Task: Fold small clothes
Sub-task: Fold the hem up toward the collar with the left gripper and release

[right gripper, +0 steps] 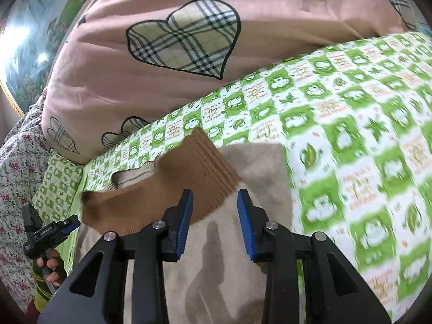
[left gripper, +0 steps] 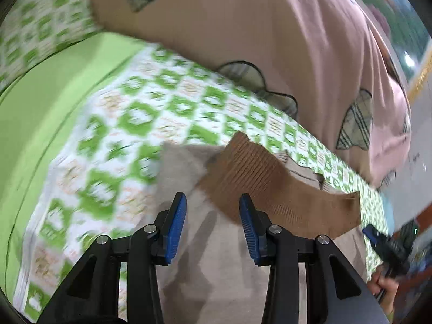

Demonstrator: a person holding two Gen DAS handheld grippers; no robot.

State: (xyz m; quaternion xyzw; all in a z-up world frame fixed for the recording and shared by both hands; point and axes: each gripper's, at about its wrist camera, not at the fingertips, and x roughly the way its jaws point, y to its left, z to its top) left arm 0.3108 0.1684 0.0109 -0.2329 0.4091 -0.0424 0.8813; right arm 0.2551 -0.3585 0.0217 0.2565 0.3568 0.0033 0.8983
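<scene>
While both the left gripper (left gripper: 212, 210) and right gripper (right gripper: 215, 206) hover spread and empty, pinch the beige-and-brown ribbed knit garment (right gripper: 205, 167) at its corners evenly.

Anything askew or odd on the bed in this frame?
Only the garment: its brown ribbed part lies crooked and bunched across the beige part, unfolded. Both grippers, left and right, are open above it.

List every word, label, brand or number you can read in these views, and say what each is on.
None can be read for certain.
Orange lettering in the white squares of the green checked bedsheet: too small and blurred.
White brand mark on the left hand-held gripper: too small.
Pink heart-patterned duvet and brown ribbed garment: no text.
</scene>
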